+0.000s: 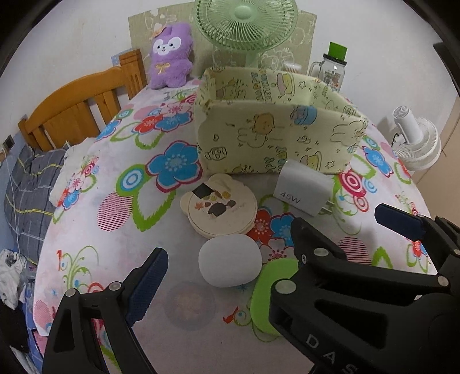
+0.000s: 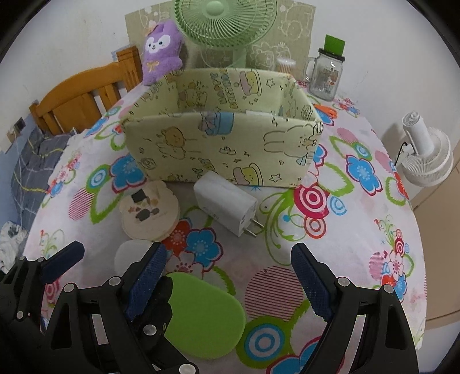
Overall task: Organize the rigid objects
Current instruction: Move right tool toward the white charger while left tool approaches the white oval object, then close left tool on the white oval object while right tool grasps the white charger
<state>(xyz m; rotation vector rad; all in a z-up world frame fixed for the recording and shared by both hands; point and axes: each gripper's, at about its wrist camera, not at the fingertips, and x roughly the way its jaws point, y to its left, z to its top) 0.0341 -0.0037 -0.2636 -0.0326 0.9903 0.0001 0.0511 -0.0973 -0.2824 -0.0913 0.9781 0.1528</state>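
Nearest the cameras, both tools hang just above the bench with its flower-print cloth, each spread wide and holding nothing: the left tool has its blue ribbed pads either side of a smooth white egg-shaped object, and the right tool straddles a flat bright-green oval pad without touching it. The white object looks hard, rounded and probably slick, so it may squirt out of a pinch unless taken across its widest middle; the green oval lies flat and thin, and I judge it awkward to lift except by an edge. Just beyond sits a stack of round cream coasters with a printed animal picture, stiff and light, best gripped by the rim. Beside it lies a white boxy 45W wall charger with metal prongs, rigid, with flat faces suited to a firm grip. Behind these stands the pale-yellow cartoon-print fabric storage box, open-topped, the likely destination. Farthest back are a green desk fan and a purple plush rabbit.
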